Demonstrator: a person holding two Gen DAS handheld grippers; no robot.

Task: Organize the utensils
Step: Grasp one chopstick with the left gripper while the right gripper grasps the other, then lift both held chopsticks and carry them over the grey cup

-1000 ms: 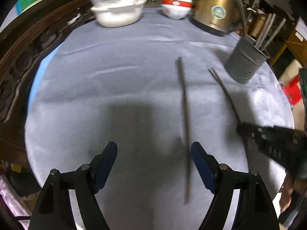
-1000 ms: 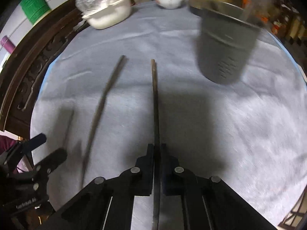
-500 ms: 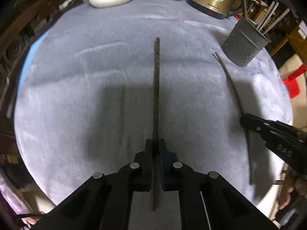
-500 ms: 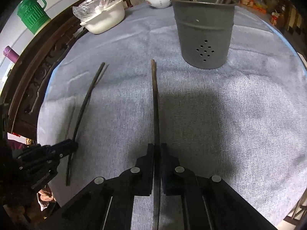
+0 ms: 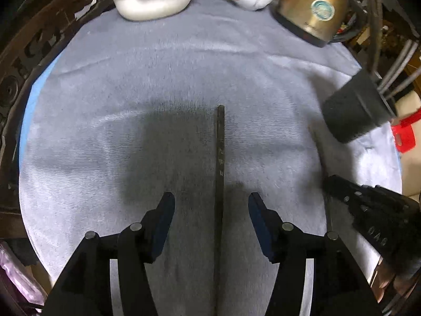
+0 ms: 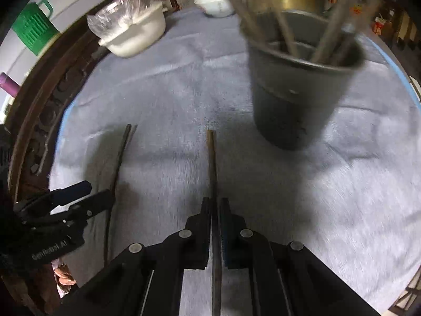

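Holder looming nearer as my left gripper (image 5: 211,222) is letting go

Its jaws are opening around one chopstick (image 5: 219,158); my right gripper (image 6: 215,226), clenching another chopstick (image 6: 211,158), is heading for the grey holder (image 6: 297,100).

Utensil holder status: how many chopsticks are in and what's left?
Done: several long utensils stand in the dark grey holder; the count is blurred. In hand: right gripper is clamped on a brown chopstick near the holder. Left: a dark chopstick sits unpinched between the opening left gripper pads.
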